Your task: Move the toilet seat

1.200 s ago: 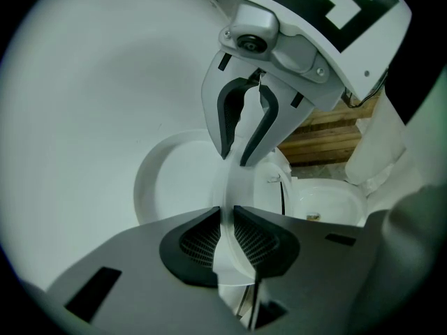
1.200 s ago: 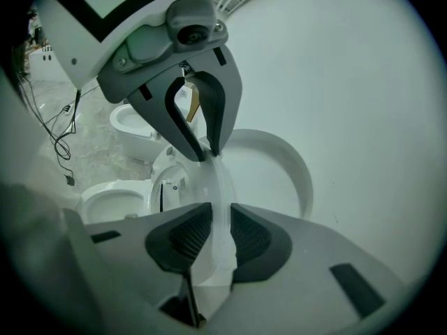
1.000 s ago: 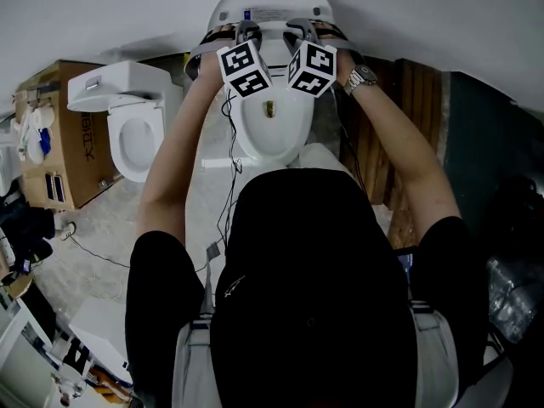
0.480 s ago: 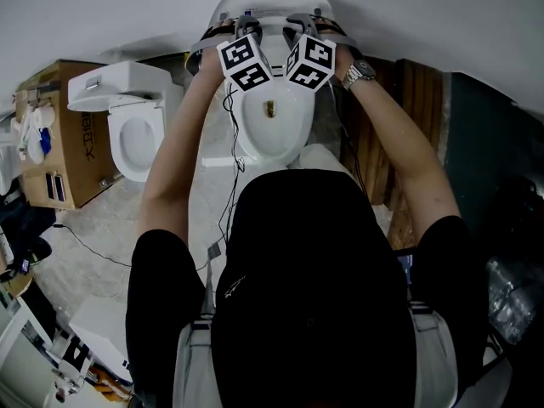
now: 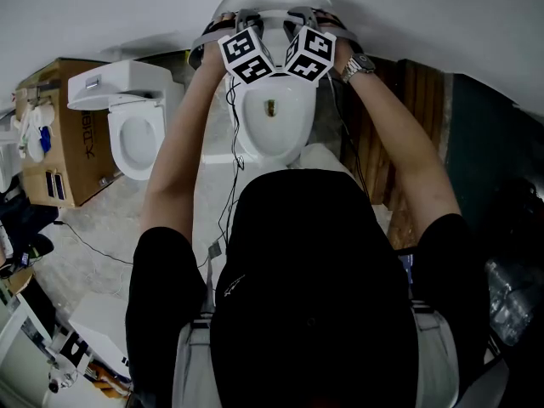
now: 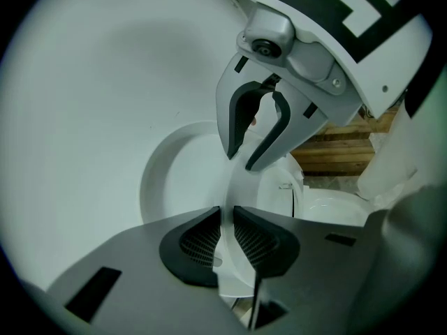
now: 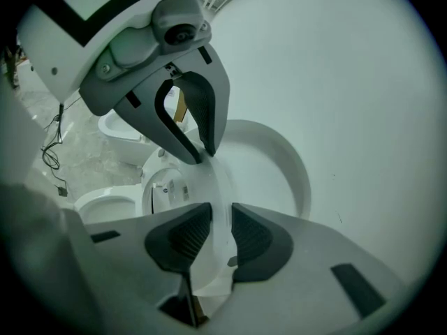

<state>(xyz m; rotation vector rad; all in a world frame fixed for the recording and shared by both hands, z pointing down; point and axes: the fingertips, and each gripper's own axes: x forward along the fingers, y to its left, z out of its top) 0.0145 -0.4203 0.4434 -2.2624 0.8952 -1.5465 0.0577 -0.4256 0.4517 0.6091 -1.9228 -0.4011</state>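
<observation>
1. Toilet (image 5: 270, 130): top centre of the head view, bowl uncovered.
2. Toilet seat (image 6: 236, 187): raised near-upright, close to the wall.
3. Left gripper (image 6: 227, 232) and right gripper (image 7: 221, 230): both clamped on the seat rim.
4. Step: carry phase. Next move probably needs both pivoting together about the hinge, with even grip.
</observation>
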